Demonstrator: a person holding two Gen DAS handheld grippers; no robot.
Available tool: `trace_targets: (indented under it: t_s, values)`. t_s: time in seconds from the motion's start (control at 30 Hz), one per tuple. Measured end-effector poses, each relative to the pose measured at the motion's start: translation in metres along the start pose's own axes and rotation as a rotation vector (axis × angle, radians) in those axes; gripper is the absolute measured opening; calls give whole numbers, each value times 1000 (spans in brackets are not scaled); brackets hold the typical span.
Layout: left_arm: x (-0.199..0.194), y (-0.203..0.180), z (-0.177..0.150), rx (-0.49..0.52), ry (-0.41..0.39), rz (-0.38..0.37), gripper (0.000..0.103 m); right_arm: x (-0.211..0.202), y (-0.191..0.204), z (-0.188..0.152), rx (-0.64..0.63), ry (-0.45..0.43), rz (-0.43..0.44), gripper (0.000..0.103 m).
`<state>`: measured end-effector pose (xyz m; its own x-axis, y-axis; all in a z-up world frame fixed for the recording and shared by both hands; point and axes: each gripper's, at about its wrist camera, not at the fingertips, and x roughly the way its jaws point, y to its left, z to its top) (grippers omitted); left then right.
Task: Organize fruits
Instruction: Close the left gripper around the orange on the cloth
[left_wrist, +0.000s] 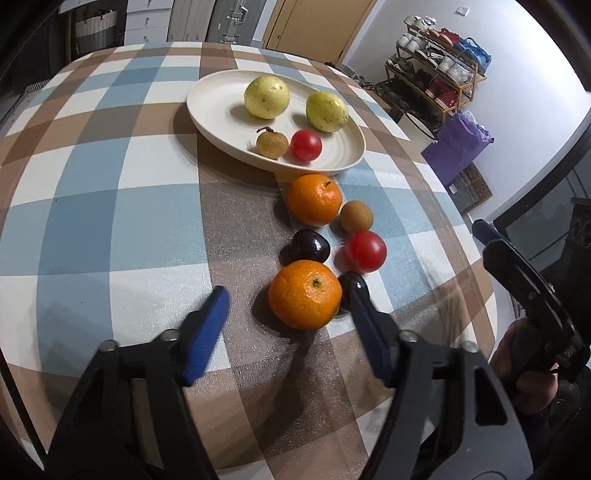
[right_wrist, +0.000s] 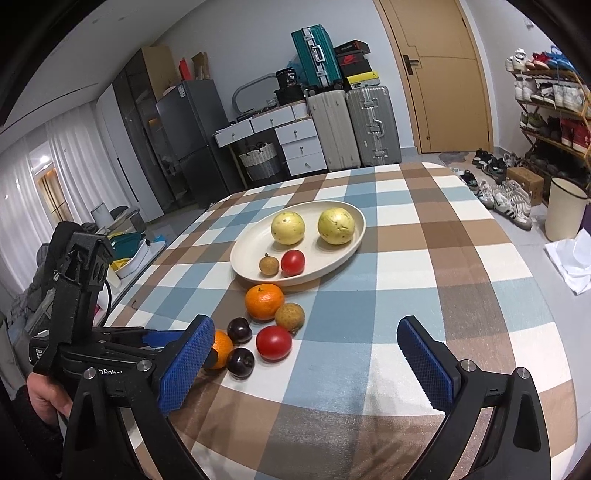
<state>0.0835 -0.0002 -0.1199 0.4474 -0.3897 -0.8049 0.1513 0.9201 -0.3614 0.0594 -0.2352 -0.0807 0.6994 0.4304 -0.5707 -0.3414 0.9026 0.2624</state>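
A cream plate (left_wrist: 210, 110) holds two yellow-green guavas (left_wrist: 266, 96), a brown longan (left_wrist: 272, 144) and a red tomato (left_wrist: 306, 145). In front of it on the checked tablecloth lie an orange (left_wrist: 314, 199), a longan (left_wrist: 356, 216), a dark plum (left_wrist: 309, 245), a tomato (left_wrist: 365, 251), a nearer orange (left_wrist: 304, 294) and a second plum (left_wrist: 349, 283). My left gripper (left_wrist: 287, 291) straddles the nearer orange; its left pad stands clear of the fruit, so the grip is not closed. My right gripper (right_wrist: 304, 328) hangs open over the tablecloth, short of the tomato (right_wrist: 273, 342), holding nothing.
The table's right edge (left_wrist: 476, 295) is close to the fruit row. A person's hand (right_wrist: 44, 398) holds the left gripper's handle. Past the table stand a shoe rack (right_wrist: 550, 110), a cream bin (right_wrist: 565, 206), suitcases (right_wrist: 354, 125) and white drawers (right_wrist: 299, 144).
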Motion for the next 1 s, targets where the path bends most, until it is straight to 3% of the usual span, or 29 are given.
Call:
trace_targets:
  t_s: [0.13,0.6,1.0]
  values:
    - [0,-3,0,17,-3,-42,38,1,-2,0,4,1,1,101]
    - [-32,10,-2,-14,-90,-56,36,5,-3,-6,3,25,4,101]
    - [-52,13,-6,23,-141,35,36,14,7,-7,-17,64,-2,101]
